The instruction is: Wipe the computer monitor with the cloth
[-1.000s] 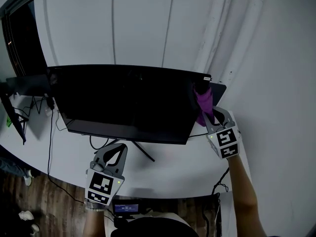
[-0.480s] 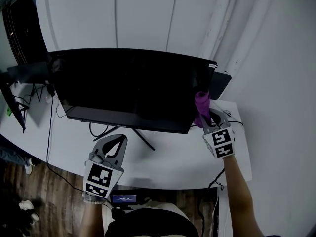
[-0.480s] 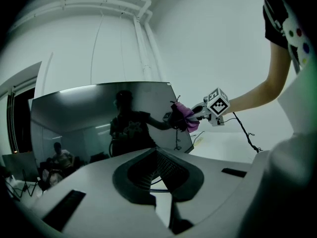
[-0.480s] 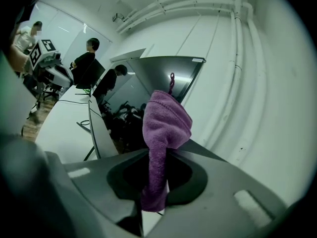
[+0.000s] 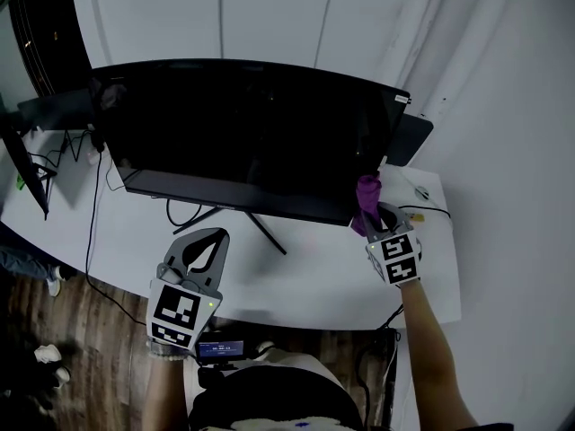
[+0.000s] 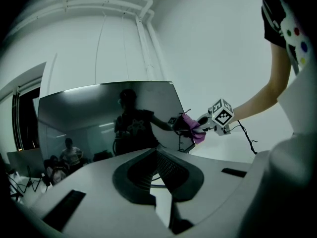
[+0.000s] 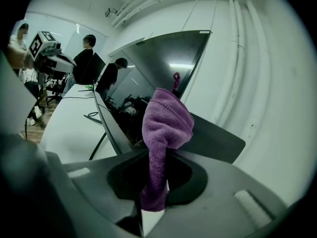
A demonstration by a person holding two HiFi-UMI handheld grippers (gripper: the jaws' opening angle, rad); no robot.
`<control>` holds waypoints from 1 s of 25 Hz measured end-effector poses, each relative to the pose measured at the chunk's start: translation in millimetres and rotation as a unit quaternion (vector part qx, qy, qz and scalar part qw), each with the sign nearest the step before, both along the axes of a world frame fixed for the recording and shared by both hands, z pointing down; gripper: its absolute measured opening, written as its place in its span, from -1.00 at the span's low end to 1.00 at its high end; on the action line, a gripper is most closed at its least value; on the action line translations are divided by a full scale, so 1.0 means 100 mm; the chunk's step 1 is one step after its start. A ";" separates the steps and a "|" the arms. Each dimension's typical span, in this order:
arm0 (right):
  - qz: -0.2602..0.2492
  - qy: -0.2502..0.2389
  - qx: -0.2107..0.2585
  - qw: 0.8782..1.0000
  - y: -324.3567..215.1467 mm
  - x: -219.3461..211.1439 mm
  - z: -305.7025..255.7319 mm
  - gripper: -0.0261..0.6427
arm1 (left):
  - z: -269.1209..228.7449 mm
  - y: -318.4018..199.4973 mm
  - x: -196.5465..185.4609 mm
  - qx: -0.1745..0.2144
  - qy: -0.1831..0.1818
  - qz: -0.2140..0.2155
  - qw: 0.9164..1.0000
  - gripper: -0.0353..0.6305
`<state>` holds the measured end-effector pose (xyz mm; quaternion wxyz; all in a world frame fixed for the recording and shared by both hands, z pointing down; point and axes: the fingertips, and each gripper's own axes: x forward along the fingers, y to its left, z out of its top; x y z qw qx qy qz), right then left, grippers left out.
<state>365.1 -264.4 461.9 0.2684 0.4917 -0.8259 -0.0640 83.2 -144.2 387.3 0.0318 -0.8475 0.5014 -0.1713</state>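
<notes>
A wide black monitor (image 5: 243, 128) stands on the white desk (image 5: 314, 281). My right gripper (image 5: 375, 214) is shut on a purple cloth (image 5: 367, 197), which presses against the screen's lower right corner. In the right gripper view the cloth (image 7: 166, 125) rises out of the shut gripper (image 7: 159, 155) against the monitor's (image 7: 163, 66) edge. My left gripper (image 5: 216, 237) hovers shut and with nothing in it over the desk's front, below the screen's middle. From the left gripper (image 6: 156, 151) view, the monitor (image 6: 104, 118) reflects the room and the cloth (image 6: 192, 129) shows at its right corner.
The monitor's stand legs (image 5: 265, 233) and cables (image 5: 92, 214) lie on the desk under the screen. A second dark screen (image 5: 25, 182) stands at far left, and a dark panel (image 5: 411, 142) sits behind the monitor's right end. Wooden floor (image 5: 72, 330) lies below the desk edge.
My right gripper has slid the cloth down the screen's right edge, from the top corner to the bottom corner. The left gripper has stayed shut in about the same place.
</notes>
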 end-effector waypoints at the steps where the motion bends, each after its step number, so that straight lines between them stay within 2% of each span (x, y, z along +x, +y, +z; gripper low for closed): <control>1: 0.003 -0.004 -0.007 1.000 0.02 -0.01 0.05 -0.72 | 0.00 0.01 -0.03 -0.001 0.001 -0.002 1.000 -0.88; 13: 0.079 -0.084 -0.088 0.989 0.14 -0.03 0.66 -0.72 | 0.04 0.10 -0.34 -0.004 0.007 -0.025 1.000 -0.88; 25: 0.113 -0.096 -0.141 0.979 0.29 -0.24 1.06 -0.72 | 0.13 0.06 -0.59 -0.013 0.009 -0.021 1.000 -0.88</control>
